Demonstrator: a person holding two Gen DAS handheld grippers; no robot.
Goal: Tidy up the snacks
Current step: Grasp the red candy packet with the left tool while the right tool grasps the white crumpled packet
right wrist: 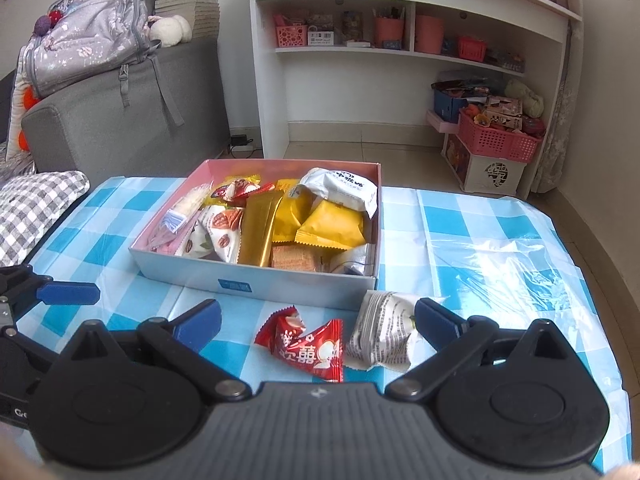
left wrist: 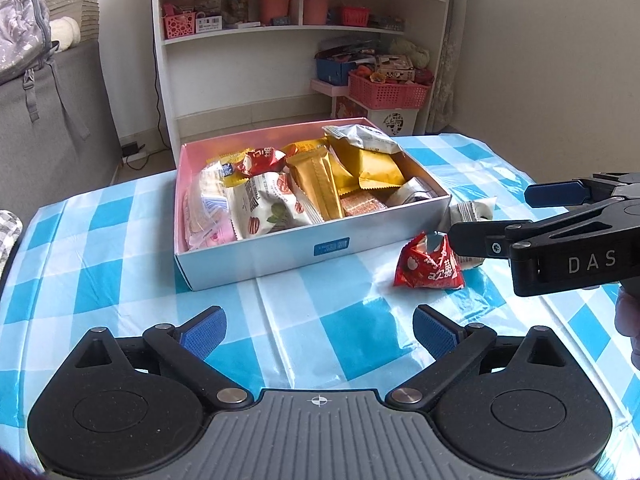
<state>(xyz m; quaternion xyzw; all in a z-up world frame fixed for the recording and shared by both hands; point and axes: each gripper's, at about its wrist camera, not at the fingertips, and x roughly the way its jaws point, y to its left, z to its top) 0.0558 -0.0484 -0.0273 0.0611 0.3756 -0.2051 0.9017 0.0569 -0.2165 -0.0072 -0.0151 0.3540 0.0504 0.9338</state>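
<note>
An open white box (left wrist: pixel 280 248) (right wrist: pixel 280 280) with a pink inside stands on the blue-checked table, filled with several wrapped snacks in yellow, gold, white and red. Just in front of its right corner lie a red triangular packet (left wrist: pixel 430 268) (right wrist: pixel 308 344) and a white printed packet (left wrist: pixel 472 212) (right wrist: pixel 384 336). My right gripper (right wrist: pixel 318 320) (left wrist: pixel 490 216) is open over these two packets and grips neither; its right pad is close beside the white one. My left gripper (left wrist: pixel 320 332) is open over bare tablecloth in front of the box, with nothing between its fingers.
A white shelf unit (right wrist: pixel 400 60) with pink baskets stands on the floor behind the table. A grey sofa (right wrist: pixel 120 120) with a backpack is at the left, a checked cushion (right wrist: pixel 36 208) by the table's left edge. A loose plastic sheet (right wrist: pixel 500 256) covers the table's right side.
</note>
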